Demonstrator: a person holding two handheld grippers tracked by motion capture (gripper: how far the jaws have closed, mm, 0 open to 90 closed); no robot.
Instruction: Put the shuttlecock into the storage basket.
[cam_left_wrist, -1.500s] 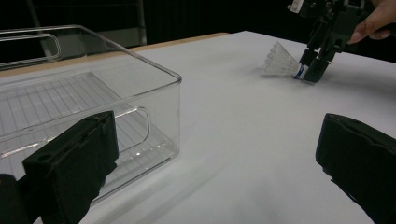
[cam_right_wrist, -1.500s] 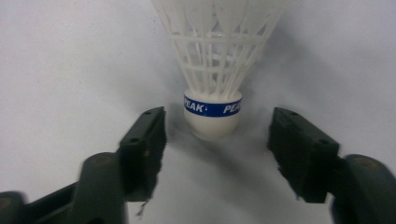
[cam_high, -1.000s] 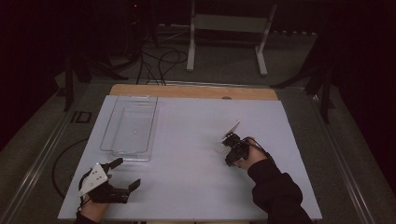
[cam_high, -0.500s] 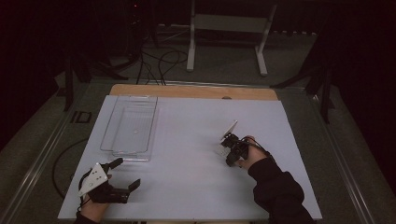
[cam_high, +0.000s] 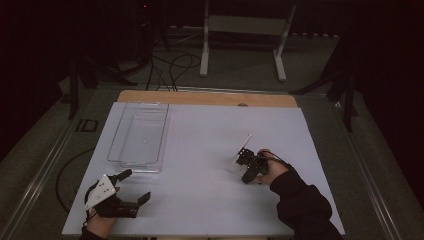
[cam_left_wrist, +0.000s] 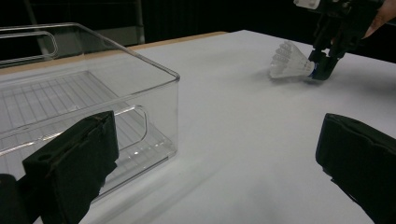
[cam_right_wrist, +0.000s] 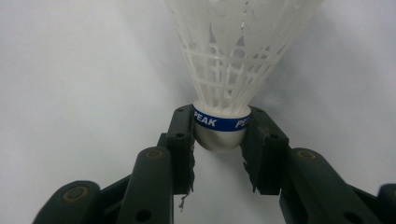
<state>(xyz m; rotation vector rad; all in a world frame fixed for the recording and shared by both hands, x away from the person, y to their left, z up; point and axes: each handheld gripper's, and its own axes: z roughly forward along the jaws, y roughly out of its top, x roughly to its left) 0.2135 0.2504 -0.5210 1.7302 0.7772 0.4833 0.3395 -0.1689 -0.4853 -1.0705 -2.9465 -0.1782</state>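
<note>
While the right tool (cam_right_wrist: 218, 140) clamps its base, the white shuttlecock (cam_right_wrist: 233, 56) shows a blue band.

We see the right gripper (cam_right_wrist: 218, 140) newly clamped on the shuttlecock (cam_right_wrist: 233, 60): its jaws, slightly wider a second ago, have closed onto the white cork base at the blue band. In the high view the gripper (cam_high: 248, 165) has edged slightly toward the table's near edge, shuttlecock (cam_high: 239, 159) at its tip.
</note>
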